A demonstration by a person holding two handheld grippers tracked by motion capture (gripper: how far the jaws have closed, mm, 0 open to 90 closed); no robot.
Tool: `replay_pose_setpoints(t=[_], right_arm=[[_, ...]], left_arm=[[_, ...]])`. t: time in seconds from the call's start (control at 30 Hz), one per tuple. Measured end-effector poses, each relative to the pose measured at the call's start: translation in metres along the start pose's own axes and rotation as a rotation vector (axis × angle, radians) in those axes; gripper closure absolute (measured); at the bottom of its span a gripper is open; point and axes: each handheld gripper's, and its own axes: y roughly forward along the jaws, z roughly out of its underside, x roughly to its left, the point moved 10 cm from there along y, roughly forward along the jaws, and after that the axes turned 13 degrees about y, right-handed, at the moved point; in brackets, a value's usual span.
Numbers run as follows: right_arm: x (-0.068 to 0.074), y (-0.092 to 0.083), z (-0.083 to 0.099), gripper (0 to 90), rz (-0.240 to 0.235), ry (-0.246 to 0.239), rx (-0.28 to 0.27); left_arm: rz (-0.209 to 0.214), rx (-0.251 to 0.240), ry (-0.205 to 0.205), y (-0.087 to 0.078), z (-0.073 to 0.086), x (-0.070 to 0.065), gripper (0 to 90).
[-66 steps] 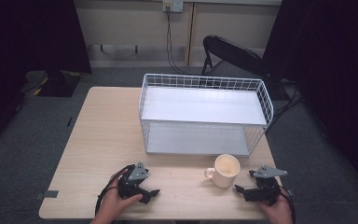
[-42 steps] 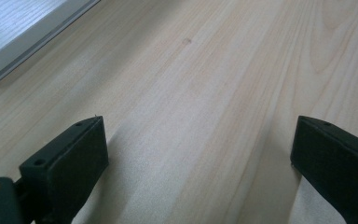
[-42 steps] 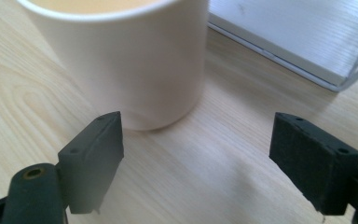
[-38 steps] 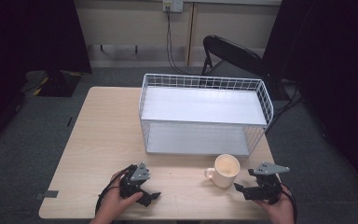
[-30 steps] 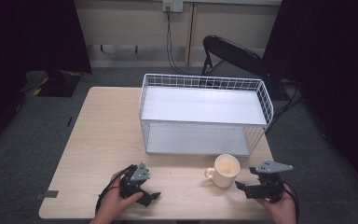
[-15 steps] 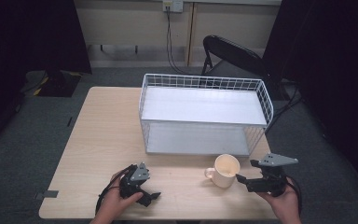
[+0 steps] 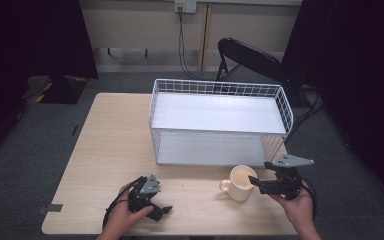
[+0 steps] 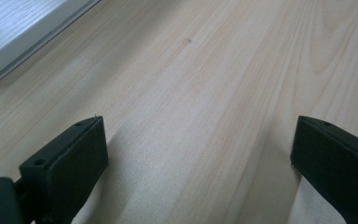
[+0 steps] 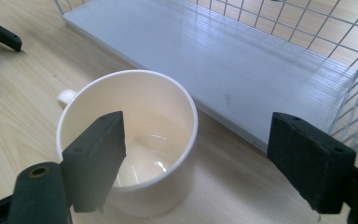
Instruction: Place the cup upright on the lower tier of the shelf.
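I count one mug (image 7: 241, 183), one wire basket (image 7: 220, 123). My right gripper (image 7: 256, 183) gapes wide at the mug; left gripper (image 7: 162, 211) wide, well apart.

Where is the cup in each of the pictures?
High view: the cream mug stands on the table near its front edge, right of middle.
Left gripper view: just bare table wood and a shelf corner here.
Right gripper view: the mug sits at lower left.
Shared landmark: the white wire basket shelf behind it.
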Motion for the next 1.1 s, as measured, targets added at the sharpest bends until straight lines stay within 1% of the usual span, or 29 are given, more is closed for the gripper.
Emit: replay_pose_setpoints(t=[0.17,0.2,0.23,0.3,0.33,0.37,0.43,0.5,0.53,0.63,0.67,0.73,0.8,0.83,0.87,0.97,1.0,1.07,1.1], right_arm=[[0.001,0.007,-0.001,22.5,-0.007,0.009,-0.003],[0.001,0.011,-0.002,25.8,-0.011,0.014,-0.007],[0.001,0.011,-0.002,25.8,-0.011,0.014,-0.007],[0.002,0.014,-0.001,29.6,-0.017,0.014,-0.001],[0.003,0.016,0.0,33.3,-0.021,0.016,0.001],[0.003,0.016,0.0,33.3,-0.021,0.016,0.001],[0.003,0.02,0.0,38.2,-0.02,0.009,0.003],[0.003,0.021,0.001,39.0,-0.02,0.008,0.006],[0.003,0.023,0.002,40.9,-0.025,0.02,0.008],[0.001,0.026,0.004,43.4,-0.024,0.032,0.01],[0.001,0.027,0.004,45.0,-0.036,0.042,0.01],[0.001,0.027,0.005,45.9,-0.041,0.051,0.012],[0.0,0.03,0.009,49.9,-0.048,0.063,0.025],[0.0,0.03,0.009,49.9,-0.048,0.063,0.025],[0.0,0.032,0.012,53.1,-0.052,0.07,0.033],[-0.001,0.033,0.013,57.1,-0.043,0.069,0.036],[0.0,0.034,0.013,58.5,-0.047,0.076,0.034],[0.0,0.034,0.013,59.2,-0.043,0.08,0.032],[0.0,0.035,0.013,61.6,-0.04,0.08,0.033]], left_arm=[[0.0,0.0,0.0,0.0,0.0,0.0,3.4],[0.0,0.0,0.0,0.0,0.0,0.0,3.4],[0.0,0.0,0.0,0.0,0.0,0.0,3.4],[0.0,0.0,0.0,0.0,0.0,0.0,3.4],[0.0,0.0,0.0,0.0,0.0,0.0,3.4],[0.0,0.0,0.0,0.0,0.0,0.0,3.4],[0.0,0.0,0.0,0.0,0.0,0.0,3.4],[0.0,0.0,0.0,0.0,0.0,0.0,3.4],[0.0,0.0,0.0,0.0,0.0,0.0,3.4],[0.0,0.0,0.0,0.0,0.0,0.0,3.4],[0.0,0.0,0.0,0.0,0.0,0.0,3.4],[0.0,0.0,0.0,0.0,0.0,0.0,3.4],[0.0,0.0,0.0,0.0,0.0,0.0,3.4],[0.0,0.0,0.0,0.0,0.0,0.0,3.4],[0.0,0.0,0.0,0.0,0.0,0.0,3.4],[0.0,0.0,0.0,0.0,0.0,0.0,3.4],[0.0,0.0,0.0,0.0,0.0,0.0,3.4],[0.0,0.0,0.0,0.0,0.0,0.0,3.4],[0.0,0.0,0.0,0.0,0.0,0.0,3.4]])
